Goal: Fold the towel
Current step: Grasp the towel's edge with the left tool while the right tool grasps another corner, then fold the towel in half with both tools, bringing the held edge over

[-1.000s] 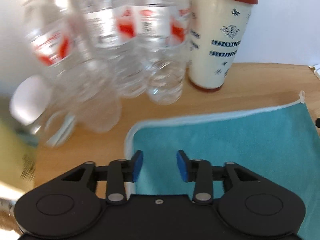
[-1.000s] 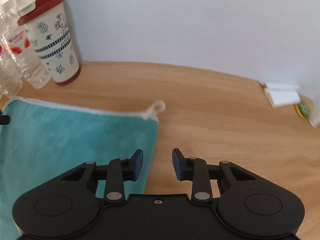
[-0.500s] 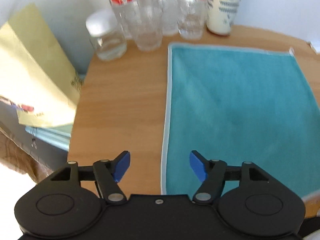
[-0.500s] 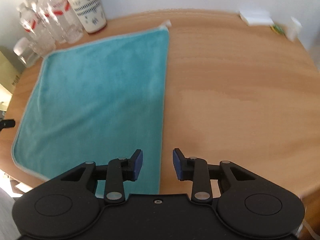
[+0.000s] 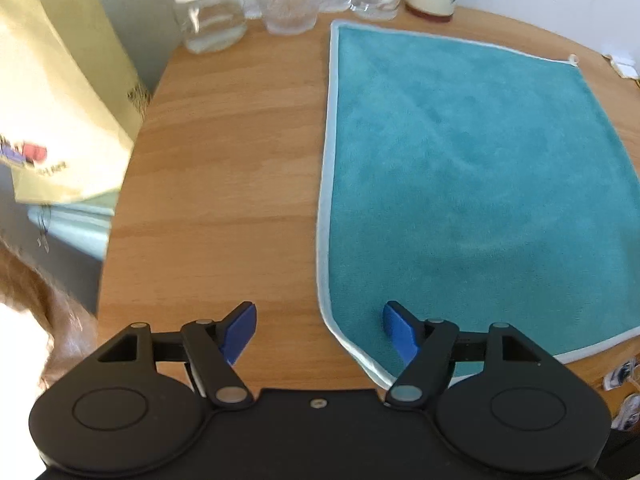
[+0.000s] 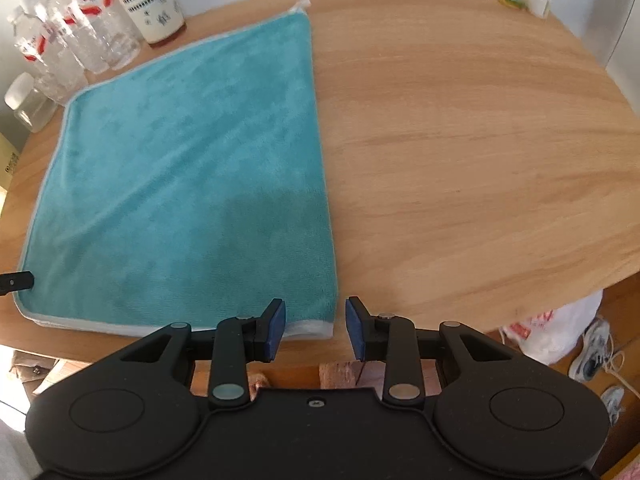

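Both hand-held grippers pulled back to towel (image 5: 472,184) near corners, left hand-held gripper (image 5: 318,330) wider

One towel (image 6: 188,160), one patterned cup (image 6: 146,0), one glass jar (image 5: 208,12), several bottles (image 6: 80,32).

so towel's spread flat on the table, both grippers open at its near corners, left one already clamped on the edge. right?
Not clamped. In the left wrist view the left gripper is wide open, straddling the near-left corner of the towel, nothing pinched. The rest holds: the towel lies flat on the table, and the right gripper is open at the near-right corner.
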`<state>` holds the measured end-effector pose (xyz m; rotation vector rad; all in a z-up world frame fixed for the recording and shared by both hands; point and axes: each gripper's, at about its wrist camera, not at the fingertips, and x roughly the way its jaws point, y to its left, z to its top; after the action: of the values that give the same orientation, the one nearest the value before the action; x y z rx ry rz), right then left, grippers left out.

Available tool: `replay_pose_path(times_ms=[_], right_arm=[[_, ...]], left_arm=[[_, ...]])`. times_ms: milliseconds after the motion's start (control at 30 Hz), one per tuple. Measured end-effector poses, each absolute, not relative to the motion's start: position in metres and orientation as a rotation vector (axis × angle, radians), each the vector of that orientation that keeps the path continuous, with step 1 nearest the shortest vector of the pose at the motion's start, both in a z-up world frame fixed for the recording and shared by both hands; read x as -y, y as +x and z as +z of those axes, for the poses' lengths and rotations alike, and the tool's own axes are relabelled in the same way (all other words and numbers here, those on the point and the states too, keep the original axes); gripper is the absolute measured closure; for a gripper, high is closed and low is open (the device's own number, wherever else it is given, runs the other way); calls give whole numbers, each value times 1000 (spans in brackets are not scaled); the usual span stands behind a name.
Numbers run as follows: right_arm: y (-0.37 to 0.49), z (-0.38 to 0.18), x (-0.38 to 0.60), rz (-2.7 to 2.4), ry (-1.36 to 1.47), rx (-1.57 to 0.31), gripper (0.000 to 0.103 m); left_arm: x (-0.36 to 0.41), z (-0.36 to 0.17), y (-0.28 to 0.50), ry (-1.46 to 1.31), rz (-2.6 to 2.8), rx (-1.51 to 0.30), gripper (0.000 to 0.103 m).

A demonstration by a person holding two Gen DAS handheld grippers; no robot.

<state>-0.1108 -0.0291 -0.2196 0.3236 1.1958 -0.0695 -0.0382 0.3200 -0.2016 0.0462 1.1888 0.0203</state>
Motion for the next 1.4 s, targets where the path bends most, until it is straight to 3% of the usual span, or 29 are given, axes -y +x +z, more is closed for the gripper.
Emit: replay_pose_path(times_ms=[400, 500, 567, 600, 733, 867, 1167, 1400], right_arm=[[-108, -225, 30, -17, 349, -1198, 66], [-109, -225, 31, -2, 367, -1201, 66], [-108, -225, 33, 1, 370, -1206, 69], [-107, -225, 34, 6, 383, -1206, 72], [-104, -227, 37, 21, 415, -1211, 88], [-103, -228, 42, 11, 457, -1212, 93], [-115, -213, 42, 39, 394, -1219, 94], [-111, -183, 48, 68, 411, -1186, 94]], left_arm=[[-313, -206, -47, -21, -63, -1204, 30], [-304, -205, -49, 3, -89, -1191, 51], [-299, -204, -48, -11, -109, -1200, 81], [-299, -204, -46, -32, -122, -1211, 85], [-297, -206, -45, -39, -143, -1216, 89], [-302, -207, -43, -77, -128, -1231, 91], [-290, -202, -58, -11, -165, -1292, 91], [-288, -168, -60, -16, -187, -1274, 91]])
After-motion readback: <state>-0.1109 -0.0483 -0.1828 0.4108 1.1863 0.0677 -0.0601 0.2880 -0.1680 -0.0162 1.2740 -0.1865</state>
